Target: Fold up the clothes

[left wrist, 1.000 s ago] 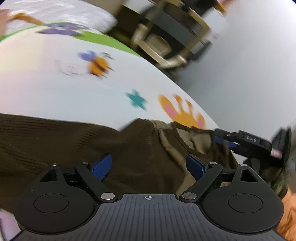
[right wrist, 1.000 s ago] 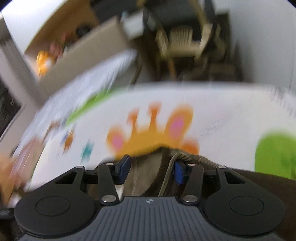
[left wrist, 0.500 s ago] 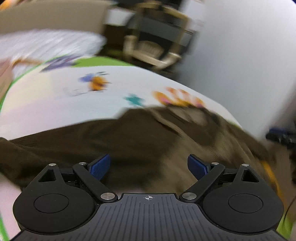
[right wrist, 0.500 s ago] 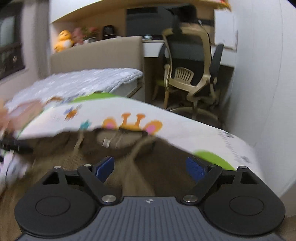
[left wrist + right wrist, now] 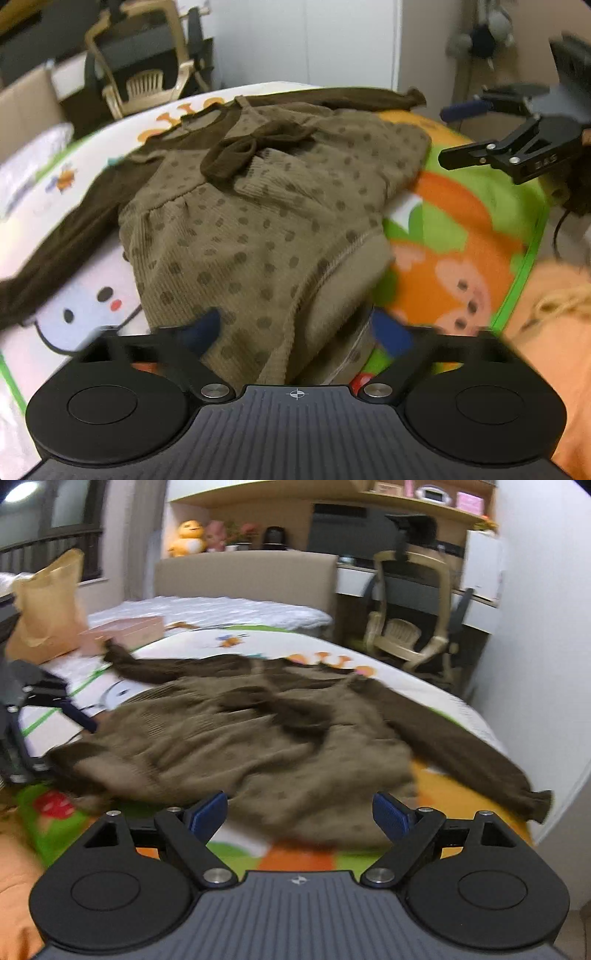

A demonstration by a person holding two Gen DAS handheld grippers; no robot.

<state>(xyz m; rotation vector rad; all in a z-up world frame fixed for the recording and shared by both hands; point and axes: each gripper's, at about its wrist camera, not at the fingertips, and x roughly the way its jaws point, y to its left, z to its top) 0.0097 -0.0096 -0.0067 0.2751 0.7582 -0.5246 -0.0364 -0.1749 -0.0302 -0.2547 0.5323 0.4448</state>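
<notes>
A brown child's dress (image 5: 258, 206) with dots, a dark bow (image 5: 243, 151) and dark sleeves lies spread on the cartoon play mat (image 5: 461, 229). It also shows in the right wrist view (image 5: 258, 738), both sleeves stretched out sideways. My left gripper (image 5: 295, 332) is open, its fingers either side of the dress hem, which is turned up there. My right gripper (image 5: 301, 812) is open and empty, just short of the hem. The right gripper also shows in the left wrist view (image 5: 509, 155), at the mat's right side.
The mat covers a bed (image 5: 221, 609) with a beige headboard (image 5: 243, 572). A pink box (image 5: 125, 631) and a paper bag (image 5: 44, 605) stand at the far left. An office chair (image 5: 410, 627) and a desk stand behind. A wall (image 5: 535, 646) is on the right.
Both grippers have pulled back from the neckline to the hem end of the dress. The right gripper, shut on the collar before, has opened and let go. The dress now lies spread flat.
</notes>
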